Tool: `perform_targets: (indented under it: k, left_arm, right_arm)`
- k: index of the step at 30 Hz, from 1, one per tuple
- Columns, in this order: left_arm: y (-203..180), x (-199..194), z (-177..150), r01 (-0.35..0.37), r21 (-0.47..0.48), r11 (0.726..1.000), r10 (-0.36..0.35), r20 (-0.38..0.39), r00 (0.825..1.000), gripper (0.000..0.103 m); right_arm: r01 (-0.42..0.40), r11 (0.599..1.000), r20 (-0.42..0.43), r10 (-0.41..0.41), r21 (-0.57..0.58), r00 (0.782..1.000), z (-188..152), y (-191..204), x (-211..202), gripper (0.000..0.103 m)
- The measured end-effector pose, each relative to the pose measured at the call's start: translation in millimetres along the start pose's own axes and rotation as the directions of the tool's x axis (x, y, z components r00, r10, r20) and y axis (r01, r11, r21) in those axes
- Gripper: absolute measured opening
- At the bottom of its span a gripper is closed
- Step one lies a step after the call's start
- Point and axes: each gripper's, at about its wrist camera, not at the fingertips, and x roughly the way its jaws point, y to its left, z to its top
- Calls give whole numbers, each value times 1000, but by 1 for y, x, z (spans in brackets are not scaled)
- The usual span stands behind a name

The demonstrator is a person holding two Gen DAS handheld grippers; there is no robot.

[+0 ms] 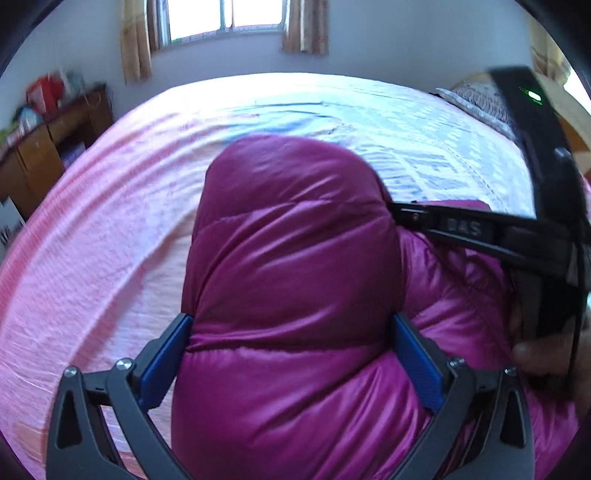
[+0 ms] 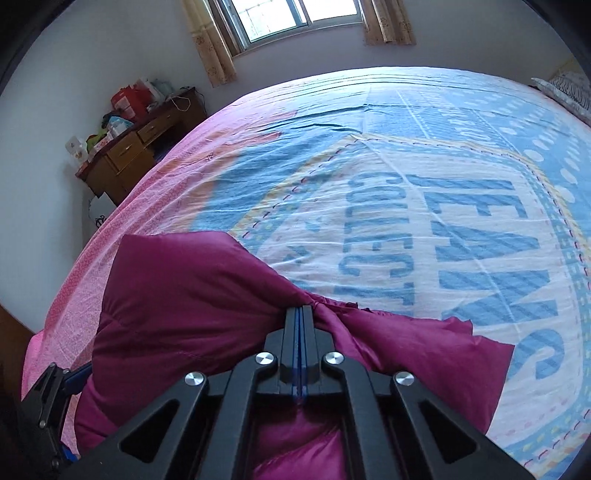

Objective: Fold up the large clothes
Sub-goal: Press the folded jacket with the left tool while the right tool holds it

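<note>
A magenta puffy down jacket point(image 1: 291, 266) lies bunched on the bed. My left gripper point(image 1: 291, 332) is open, its blue-padded fingers point(image 1: 166, 354) on either side of a thick padded roll of the jacket. My right gripper point(image 2: 301, 314) is shut on a thin fold of the jacket's edge point(image 2: 332, 306), with the cloth point(image 2: 177, 295) gathered around the tips. The right gripper also shows at the right of the left wrist view point(image 1: 461, 229), reaching in over the jacket. The left gripper's body shows at the lower left of the right wrist view point(image 2: 51, 398).
The bed sheet point(image 2: 443, 221) is pink at the left and blue and white with large letters at the right. A wooden dresser point(image 2: 136, 155) with clutter stands by the far left wall. A window point(image 2: 295, 18) with curtains is at the back. A pillow point(image 2: 565, 92) lies far right.
</note>
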Motion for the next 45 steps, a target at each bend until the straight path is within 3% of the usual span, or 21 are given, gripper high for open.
perform_targets:
  k: [3,7,11,14,17,22,24,27,30,33,35,37,39,42,43,45]
  left_arm:
    - [-8,-2,-1,-39,22,999,38,15,999,103]
    - [-10,-1,-2,-37,16,999,36,15,999,103]
    - [-13,0,-3,-61,30,998,60,23,998,103]
    - [-13,0,-2,-61,28,998,60,22,998,103]
    - [-15,1,0,-70,35,997,70,12,998,103]
    - [2,-8,19,26,-5,1000,-26,-85,996,103]
    - [11,-17,35,33,-35,999,-35,-61,998,103]
    - [17,-22,56,-32,-49,998,33,13,999,103]
    - [17,3,71,-78,-54,996,77,-17,997,103]
    - [23,35,69,-55,-95,994,46,-94,994,103]
    - [24,42,61,-40,-120,992,29,-92,995,103]
    - [17,43,56,-61,-102,993,54,-72,996,103]
    - [7,41,55,-131,-55,990,128,-49,991,103]
    - [-15,31,55,-273,63,960,272,21,962,103]
    - [-19,26,53,-296,88,951,294,37,955,103]
    - [-16,13,53,-271,134,953,267,45,963,103]
  right_arm:
    - [-25,1000,26,25,8,999,-6,-3,-22,0]
    - [-76,997,145,79,-27,986,-28,-8,-85,2]
    - [-39,997,108,47,-73,993,-59,-7,-110,2]
    - [-35,999,43,35,6,998,-78,-22,-95,2]
    - [-67,995,75,61,72,995,-90,-34,-82,0]
    - [-67,995,79,61,70,995,-92,-34,-82,0]
    - [-71,995,85,65,72,994,-92,-35,-83,0]
    - [-74,995,93,68,71,993,-93,-35,-83,0]
    - [-85,993,96,77,78,992,-95,-38,-84,0]
    - [-87,993,99,79,80,992,-96,-40,-84,0]
    - [-97,992,101,89,86,991,-97,-43,-84,0]
    - [-119,987,105,108,104,989,-97,-47,-85,0]
    - [-134,984,107,122,118,987,-98,-51,-86,0]
    - [-112,988,108,101,102,989,-97,-50,-87,0]
    - [-102,990,112,91,96,990,-97,-49,-89,0]
    - [-95,992,116,86,80,990,-98,-47,-92,0]
